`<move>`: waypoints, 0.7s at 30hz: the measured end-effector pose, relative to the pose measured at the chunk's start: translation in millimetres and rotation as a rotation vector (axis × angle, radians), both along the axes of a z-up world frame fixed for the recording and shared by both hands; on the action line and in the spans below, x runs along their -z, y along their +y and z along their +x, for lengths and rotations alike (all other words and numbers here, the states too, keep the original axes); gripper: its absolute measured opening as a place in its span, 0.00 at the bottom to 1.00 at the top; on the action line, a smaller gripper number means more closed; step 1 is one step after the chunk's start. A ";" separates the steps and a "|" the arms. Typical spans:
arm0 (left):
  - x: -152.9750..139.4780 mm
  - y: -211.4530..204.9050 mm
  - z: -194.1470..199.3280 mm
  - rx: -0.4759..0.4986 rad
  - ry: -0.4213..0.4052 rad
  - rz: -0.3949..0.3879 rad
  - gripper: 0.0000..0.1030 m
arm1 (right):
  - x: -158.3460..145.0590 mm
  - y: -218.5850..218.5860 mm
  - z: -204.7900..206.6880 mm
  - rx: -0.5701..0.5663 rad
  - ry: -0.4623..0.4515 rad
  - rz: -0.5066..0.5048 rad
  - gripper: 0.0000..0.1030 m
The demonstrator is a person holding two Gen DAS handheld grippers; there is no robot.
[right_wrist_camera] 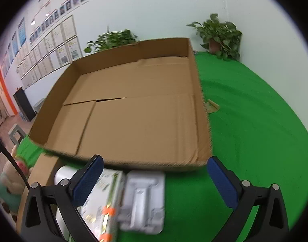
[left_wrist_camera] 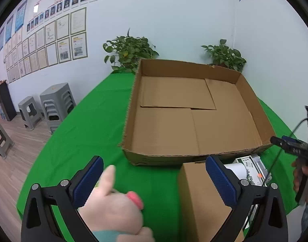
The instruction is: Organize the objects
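Observation:
A large shallow cardboard tray lies open and bare on the green table; it also shows in the right wrist view. My left gripper is open above a cream plush toy with a pink nose and a small brown carton. My right gripper is open above a white printed box and a grey moulded tray. A white roll lies beside the printed box. The right gripper shows at the right edge of the left wrist view.
Two potted plants stand at the table's far edge against the wall. Grey stools stand on the floor to the left. A cardboard scrap lies on the cloth right of the tray.

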State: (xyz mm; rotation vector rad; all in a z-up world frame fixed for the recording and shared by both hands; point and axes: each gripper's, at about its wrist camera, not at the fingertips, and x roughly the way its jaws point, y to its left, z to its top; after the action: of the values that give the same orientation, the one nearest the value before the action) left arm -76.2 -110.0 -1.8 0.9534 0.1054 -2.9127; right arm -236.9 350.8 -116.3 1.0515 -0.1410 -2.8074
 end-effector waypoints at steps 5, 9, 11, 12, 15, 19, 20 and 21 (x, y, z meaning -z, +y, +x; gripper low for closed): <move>2.9 -29.5 22.3 -0.056 -0.015 -0.009 0.99 | 21.6 30.9 -30.7 0.077 -0.077 0.022 0.79; 10.8 -52.9 35.5 -0.091 -0.040 0.015 0.99 | 34.7 37.3 -34.7 0.073 -0.110 0.008 0.38; 12.9 -56.7 40.5 -0.094 -0.043 0.021 0.99 | 32.0 30.5 -30.3 0.077 -0.101 0.058 0.23; 13.3 -59.1 42.7 -0.095 -0.043 0.023 0.99 | 30.3 27.4 -28.3 0.082 -0.094 0.083 0.22; 14.2 -61.2 45.4 -0.086 -0.042 0.024 0.99 | 30.5 24.8 -21.9 0.089 -0.102 0.089 0.22; 15.0 -58.6 39.8 -0.072 -0.051 0.024 0.99 | 30.3 25.0 -18.7 0.100 -0.105 0.086 0.21; 14.9 -59.4 40.5 -0.065 -0.051 0.027 0.99 | 30.3 25.8 -20.1 0.104 -0.105 0.085 0.21; 14.1 -54.0 35.6 -0.060 -0.051 0.029 0.99 | 30.0 27.2 -23.9 0.106 -0.107 0.083 0.21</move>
State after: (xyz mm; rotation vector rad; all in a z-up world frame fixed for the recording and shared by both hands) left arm -40.6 -164.1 -15.9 1.0104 0.1705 -2.8381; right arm -260.8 378.0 -146.3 1.2489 -0.0946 -2.8731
